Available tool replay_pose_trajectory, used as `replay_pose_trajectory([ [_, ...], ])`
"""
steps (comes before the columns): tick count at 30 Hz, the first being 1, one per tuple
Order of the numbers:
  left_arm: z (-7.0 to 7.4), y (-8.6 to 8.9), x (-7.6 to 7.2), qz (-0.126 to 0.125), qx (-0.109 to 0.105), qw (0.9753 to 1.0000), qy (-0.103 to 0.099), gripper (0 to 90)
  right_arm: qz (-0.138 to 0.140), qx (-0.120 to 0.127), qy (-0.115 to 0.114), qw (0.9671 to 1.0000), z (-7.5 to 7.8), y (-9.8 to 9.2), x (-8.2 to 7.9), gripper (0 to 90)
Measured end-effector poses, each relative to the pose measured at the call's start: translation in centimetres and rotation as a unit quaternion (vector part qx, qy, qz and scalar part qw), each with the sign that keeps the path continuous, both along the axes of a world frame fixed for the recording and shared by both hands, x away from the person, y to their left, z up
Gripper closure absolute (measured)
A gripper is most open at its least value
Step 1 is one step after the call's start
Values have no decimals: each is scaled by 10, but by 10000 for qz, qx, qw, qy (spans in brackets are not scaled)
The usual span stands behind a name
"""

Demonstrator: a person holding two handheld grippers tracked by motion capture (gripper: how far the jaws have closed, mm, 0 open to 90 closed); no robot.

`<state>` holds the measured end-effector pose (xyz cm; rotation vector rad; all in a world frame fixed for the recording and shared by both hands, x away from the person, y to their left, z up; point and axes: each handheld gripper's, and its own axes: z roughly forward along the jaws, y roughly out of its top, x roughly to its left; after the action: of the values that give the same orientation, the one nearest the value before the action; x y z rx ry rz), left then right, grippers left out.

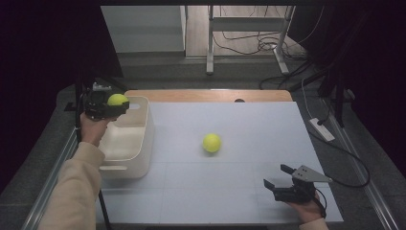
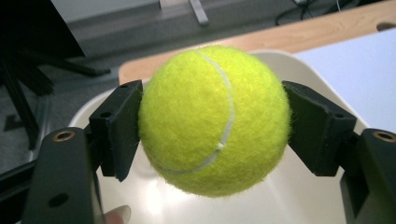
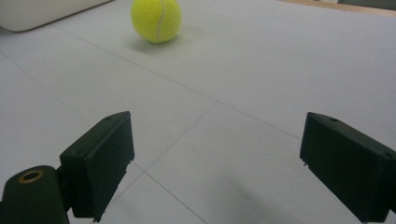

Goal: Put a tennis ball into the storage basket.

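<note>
- Left gripper [image 1: 115,106] is clamped on a ball [image 1: 117,99], right above the bin [image 1: 143,143].
- I'd go lower before I let go, so it doesn't bounce out.
- Right gripper [image 1: 278,176] sits wide open, second ball [image 1: 211,143] well ahead on the table [image 1: 249,191].

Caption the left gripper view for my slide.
Left gripper clamps a fuzzy yellow-green tennis ball above an open cream plastic bin.

— Room above the white bin [image 1: 139,125]?
— Open from above; walls block entry from the sides.
— Middle of the table [image 1: 249,124]?
— Bare all round one loose tennis ball [image 1: 211,143], well apart from the bin.
— Near edge?
— Taken at the right corner by the right gripper [image 1: 277,178], jaws spread.
</note>
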<state>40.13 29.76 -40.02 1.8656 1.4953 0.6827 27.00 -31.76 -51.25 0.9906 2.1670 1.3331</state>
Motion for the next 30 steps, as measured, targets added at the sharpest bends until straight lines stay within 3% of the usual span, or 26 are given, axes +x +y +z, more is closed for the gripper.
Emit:
replay_pose_trajectory([
  [5,-6,1,3,7,140,9996,251,262,-2,-1,-2,10000,0,0,0,98],
  [14,-10,4,3,24,208,9992,352,261,-2,-6,-7,10000,0,0,0,98],
  [25,-8,3,2,96,230,9994,257,255,-3,-8,-8,10000,0,0,0,97],
  [30,-2,5,-1,191,-89,9998,37,185,-4,-7,-10,10000,0,0,0,97],
])
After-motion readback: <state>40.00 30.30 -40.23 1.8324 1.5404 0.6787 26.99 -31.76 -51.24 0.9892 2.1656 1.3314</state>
